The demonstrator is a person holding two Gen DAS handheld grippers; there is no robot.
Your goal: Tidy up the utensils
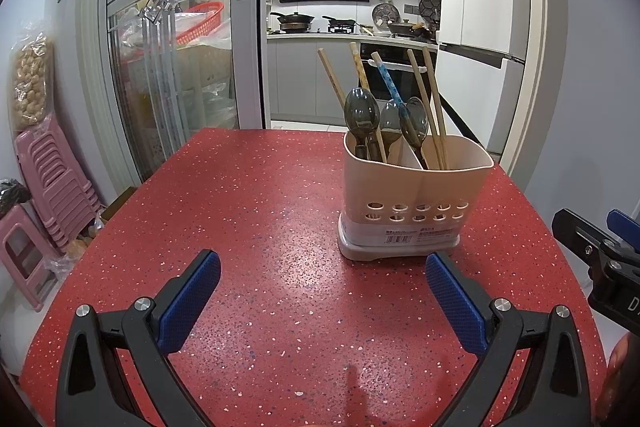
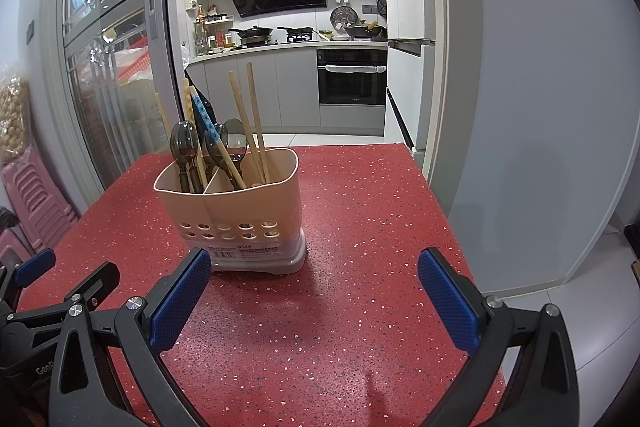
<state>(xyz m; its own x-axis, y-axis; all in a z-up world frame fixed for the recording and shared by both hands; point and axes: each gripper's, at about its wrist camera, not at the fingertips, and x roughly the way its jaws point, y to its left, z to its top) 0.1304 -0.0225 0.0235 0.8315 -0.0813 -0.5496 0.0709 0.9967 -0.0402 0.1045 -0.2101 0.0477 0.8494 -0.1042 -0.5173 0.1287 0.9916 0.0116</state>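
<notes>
Low in the left wrist view, the left gripper (image 1: 323,277) hangs over the red speckled table (image 1: 248,211) with its blue pads spread wide, nothing between them. Same story for the right gripper (image 2: 314,277), jaws apart and empty. Just beyond, centre-right of the left view, stands the beige utensil holder (image 1: 416,195), two compartments: smoky spoons (image 1: 362,115) bowl-up, chopsticks (image 1: 434,99) leaning out. Everything looks already stowed, so both grippers seem parked. Far back, the kitchen stove (image 1: 316,23).

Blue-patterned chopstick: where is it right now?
In the utensil holder on the red table, leaning among the dark spoons: blue-patterned chopstick. Both views show it.
</notes>
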